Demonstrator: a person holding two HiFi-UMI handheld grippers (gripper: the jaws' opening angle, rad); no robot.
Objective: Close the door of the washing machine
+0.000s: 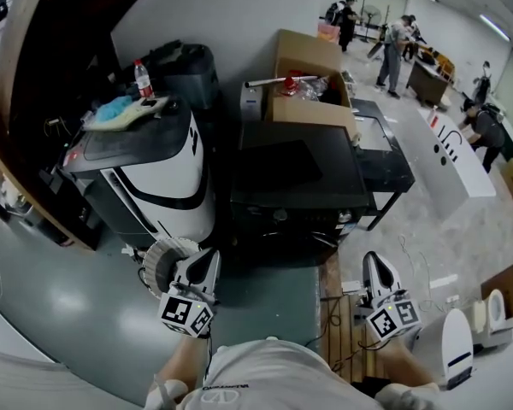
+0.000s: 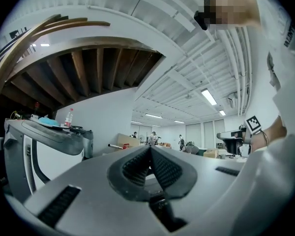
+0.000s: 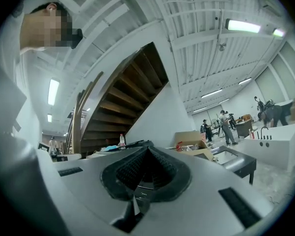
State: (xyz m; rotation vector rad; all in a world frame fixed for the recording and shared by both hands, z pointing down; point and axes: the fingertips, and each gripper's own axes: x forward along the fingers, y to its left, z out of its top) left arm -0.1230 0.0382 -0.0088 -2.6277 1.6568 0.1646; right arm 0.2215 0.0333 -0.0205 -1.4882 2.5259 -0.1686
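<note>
The left gripper's ribbed black fingers are pressed together with nothing between them. The right gripper's fingers are likewise closed and empty. Both grippers point roughly level and away from the person. The left forearm and the right forearm reach up from the bottom of the head view.

The washing machine stands on the floor ahead of the left gripper and well apart from it. It has a white body with a curved black band and a dark grey top. That top lies flat, and a bottle and a blue cloth rest near its back edge. Whether a door on its front is open cannot be told.

A round white ribbed thing sits just beside the left gripper, at the machine's foot. A black cabinet stands just right of the machine, ahead of the right gripper, with a cardboard box at its back edge. The grey-green floor is open to the left. Dark wooden stairs rise over the machine.
</note>
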